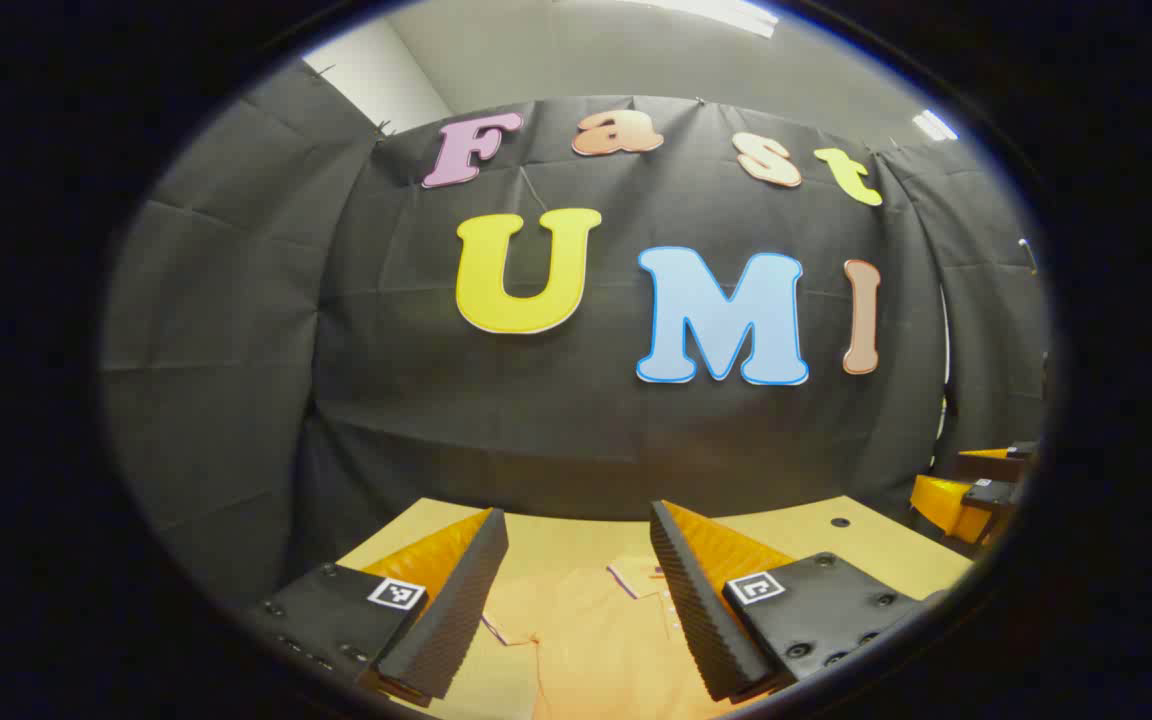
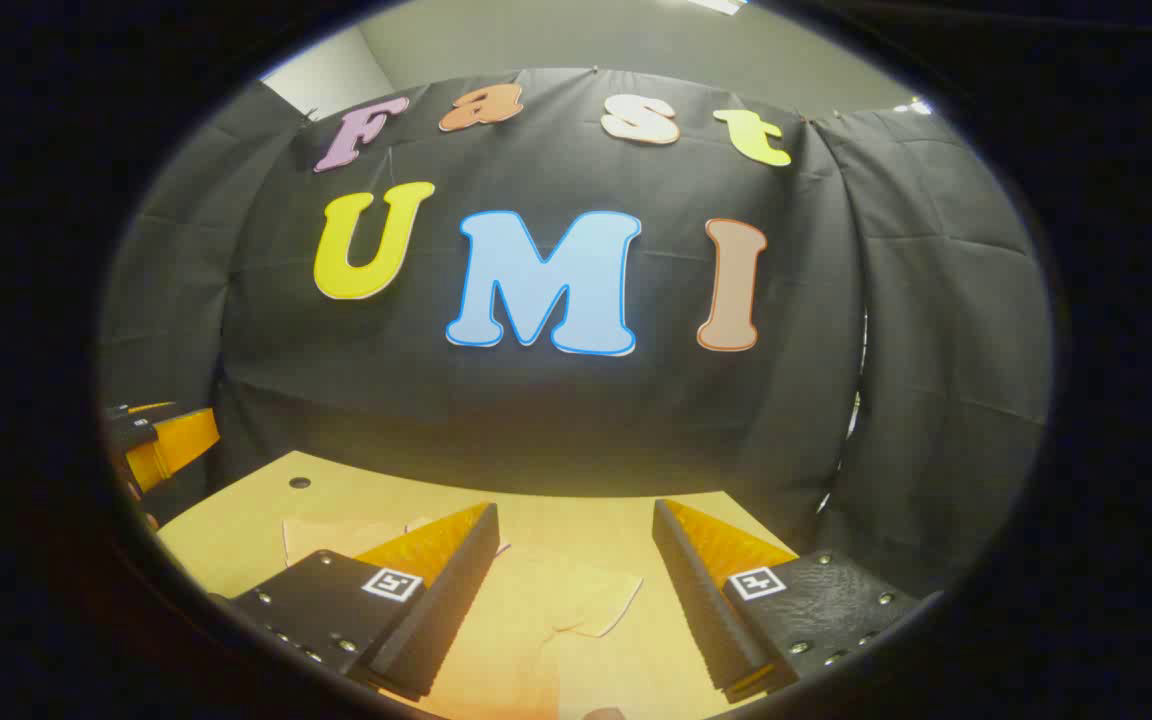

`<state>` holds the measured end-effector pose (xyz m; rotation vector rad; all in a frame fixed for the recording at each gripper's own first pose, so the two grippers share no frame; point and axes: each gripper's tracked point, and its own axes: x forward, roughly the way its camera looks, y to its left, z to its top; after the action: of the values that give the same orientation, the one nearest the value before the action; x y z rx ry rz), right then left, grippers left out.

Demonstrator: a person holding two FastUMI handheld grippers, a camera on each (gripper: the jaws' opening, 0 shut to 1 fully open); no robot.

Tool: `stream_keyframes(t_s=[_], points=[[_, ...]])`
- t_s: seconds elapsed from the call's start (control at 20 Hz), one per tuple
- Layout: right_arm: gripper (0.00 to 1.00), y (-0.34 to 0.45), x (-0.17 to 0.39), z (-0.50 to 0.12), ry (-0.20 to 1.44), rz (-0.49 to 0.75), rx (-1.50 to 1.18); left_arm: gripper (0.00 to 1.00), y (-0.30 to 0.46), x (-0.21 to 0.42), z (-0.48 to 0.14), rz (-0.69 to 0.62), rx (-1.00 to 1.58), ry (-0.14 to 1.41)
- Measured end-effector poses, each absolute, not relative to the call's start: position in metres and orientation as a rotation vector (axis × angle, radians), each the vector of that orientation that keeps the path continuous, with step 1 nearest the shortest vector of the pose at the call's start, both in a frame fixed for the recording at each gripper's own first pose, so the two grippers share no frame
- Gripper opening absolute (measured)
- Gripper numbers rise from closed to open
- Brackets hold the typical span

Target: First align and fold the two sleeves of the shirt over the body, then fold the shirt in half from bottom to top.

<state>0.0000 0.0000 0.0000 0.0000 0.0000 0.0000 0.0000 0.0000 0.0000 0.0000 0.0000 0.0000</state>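
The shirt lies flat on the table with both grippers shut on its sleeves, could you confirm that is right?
Not quite: the shirt does lie on the table, but the left gripper and right gripper are open above it, as the left and right gripper views show.

No legible text; square coded markers (image 1: 396,593) (black-and-white) sit on each gripper's fingers.

I see the shirt (image 1: 596,630) lying flat on the counter (image 1: 866,545), below and ahead of both grippers, the booth wall (image 2: 556,420) behind it.
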Motion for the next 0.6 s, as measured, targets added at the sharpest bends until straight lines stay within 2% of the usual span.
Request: stream_keyframes(t_s=[0.6], points=[[0.96,-0.002,0.004,-0.011,0.025,0.007,-0.002,0.94,0.001,-0.002,-0.006,0.017,-0.017,0.030]])
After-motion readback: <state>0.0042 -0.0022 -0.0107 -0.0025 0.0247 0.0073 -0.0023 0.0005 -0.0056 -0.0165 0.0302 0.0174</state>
